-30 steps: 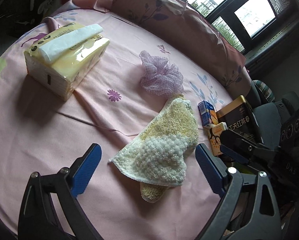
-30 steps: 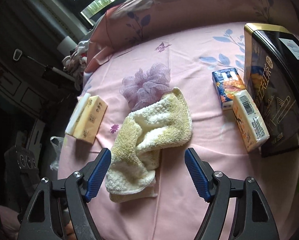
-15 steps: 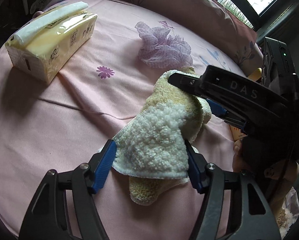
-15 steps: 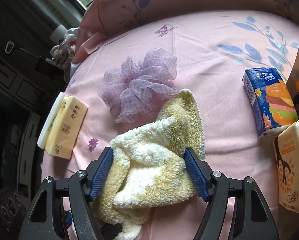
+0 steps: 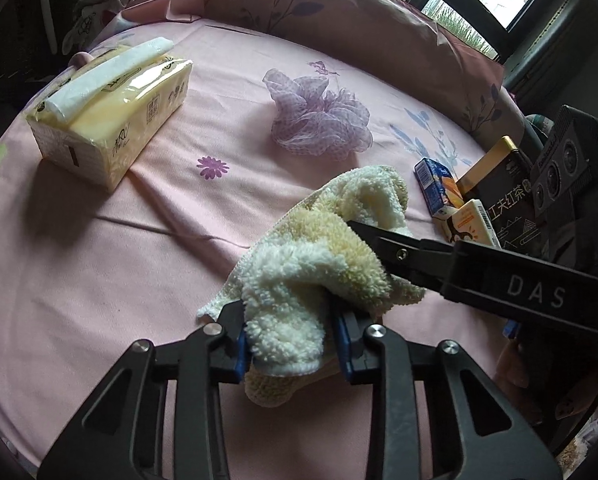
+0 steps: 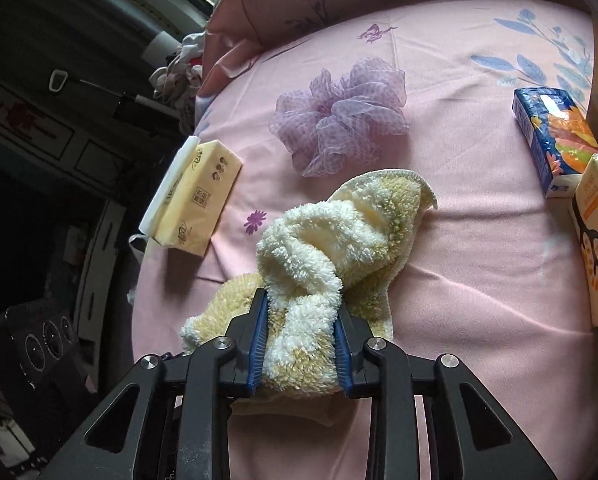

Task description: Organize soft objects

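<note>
A bunched fold of the fluffy yellow-and-white towel [image 5: 311, 276] is pinched between the narrowed jaws of the left gripper [image 5: 289, 340], which have just been closing. Another fold is clamped by the right gripper [image 6: 301, 340], likewise just closed in. The towel is heaped on the pink bedsheet [image 5: 99, 264]; a purple mesh puff [image 5: 319, 120] lies at twelve o'clock, a tissue pack [image 5: 111, 116] at ten.

A black tea tin [image 5: 507, 204] stands beside two small cartons [image 6: 571, 184].

Towel [image 5: 331, 248], pouf [image 5: 319, 116] on bedsheet [image 5: 99, 260]
</note>
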